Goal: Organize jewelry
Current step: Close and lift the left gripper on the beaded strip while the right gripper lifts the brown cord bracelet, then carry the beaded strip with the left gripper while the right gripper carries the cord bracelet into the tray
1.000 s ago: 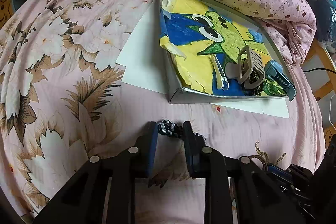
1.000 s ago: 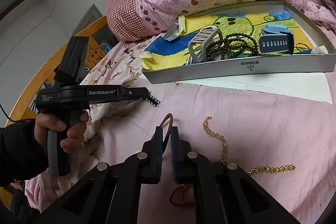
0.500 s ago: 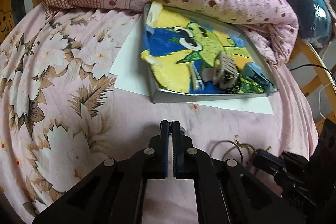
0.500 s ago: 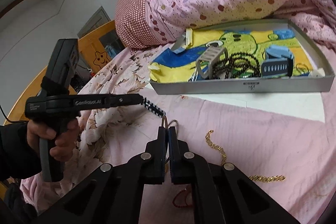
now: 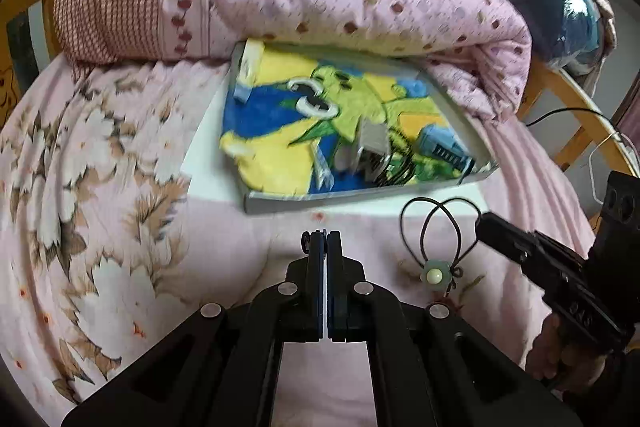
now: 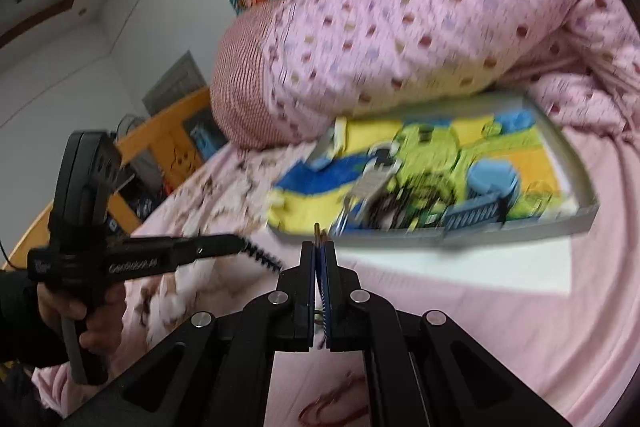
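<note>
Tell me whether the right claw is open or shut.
Shut. In its own wrist view the right claw has both fingers pressed together on a thin cord; the left wrist view shows the cord necklace dangling from it.

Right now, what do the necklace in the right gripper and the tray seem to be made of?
Necklace: thin, dark, limp loops suggest cord; the pale green pendant with a cream centre looks like stone or plastic. Tray: flat grey walls with a dull sheen, probably metal or coated card; blur leaves it open.

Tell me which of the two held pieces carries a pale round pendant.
The black cord necklace hanging from the right gripper; the left gripper pinches a dark beaded strand with no pendant.
</note>
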`<state>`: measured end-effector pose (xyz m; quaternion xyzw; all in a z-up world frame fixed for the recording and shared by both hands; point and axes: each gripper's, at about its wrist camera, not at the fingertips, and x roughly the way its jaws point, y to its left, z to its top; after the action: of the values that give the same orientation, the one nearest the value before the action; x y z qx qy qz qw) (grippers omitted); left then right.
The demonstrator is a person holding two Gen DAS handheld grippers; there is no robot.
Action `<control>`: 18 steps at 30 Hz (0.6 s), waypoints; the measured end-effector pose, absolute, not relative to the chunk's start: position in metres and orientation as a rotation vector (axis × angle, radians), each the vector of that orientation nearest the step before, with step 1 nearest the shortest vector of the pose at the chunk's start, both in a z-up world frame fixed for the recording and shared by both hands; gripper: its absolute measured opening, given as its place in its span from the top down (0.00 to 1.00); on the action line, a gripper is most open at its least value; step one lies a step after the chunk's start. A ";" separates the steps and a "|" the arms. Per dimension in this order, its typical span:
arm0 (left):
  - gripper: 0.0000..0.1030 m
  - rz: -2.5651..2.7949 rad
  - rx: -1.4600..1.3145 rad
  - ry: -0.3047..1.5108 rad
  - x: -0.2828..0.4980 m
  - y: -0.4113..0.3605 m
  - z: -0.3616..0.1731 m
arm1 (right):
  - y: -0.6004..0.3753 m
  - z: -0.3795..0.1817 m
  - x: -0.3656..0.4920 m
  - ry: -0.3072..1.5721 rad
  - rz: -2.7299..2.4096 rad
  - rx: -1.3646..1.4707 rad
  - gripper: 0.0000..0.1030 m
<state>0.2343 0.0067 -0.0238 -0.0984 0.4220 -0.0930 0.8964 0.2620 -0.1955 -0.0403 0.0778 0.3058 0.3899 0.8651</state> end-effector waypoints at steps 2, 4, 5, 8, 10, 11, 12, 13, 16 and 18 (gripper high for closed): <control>1.00 -0.189 -0.199 0.852 0.237 0.004 -0.015 | -0.205 -0.032 0.272 0.606 0.795 0.193 0.97; 1.00 -0.188 -0.197 0.823 0.244 0.001 -0.006 | -0.215 -0.026 0.283 0.580 0.768 0.228 0.97; 1.00 -0.188 -0.201 0.813 0.248 0.000 -0.003 | -0.219 -0.024 0.287 0.573 0.757 0.239 0.97; 1.00 -0.174 -0.212 0.777 0.261 -0.003 0.003 | -0.233 -0.026 0.304 0.557 0.717 0.287 0.97; 1.00 -0.143 -0.230 0.764 0.272 -0.004 0.002 | -0.239 -0.031 0.317 0.564 0.699 0.314 0.97; 1.00 -0.134 -0.248 0.769 0.278 -0.002 0.000 | -0.241 -0.034 0.321 0.569 0.694 0.322 0.97; 1.00 -0.125 -0.267 0.776 0.283 0.000 -0.003 | -0.243 -0.037 0.327 0.576 0.690 0.335 0.97; 1.00 -0.117 -0.290 0.787 0.290 0.001 -0.008 | -0.243 -0.039 0.332 0.577 0.688 0.344 0.97; 1.00 -0.108 -0.299 0.813 0.300 0.001 -0.017 | -0.238 -0.042 0.342 0.569 0.703 0.357 0.97; 1.00 -0.110 -0.289 0.830 0.303 -0.002 -0.023 | -0.232 -0.043 0.347 0.569 0.716 0.353 0.97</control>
<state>0.3027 -0.0016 -0.0225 -0.1399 0.4014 -0.0534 0.9036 0.3471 -0.2318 -0.0435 0.1695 0.2734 0.3437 0.8822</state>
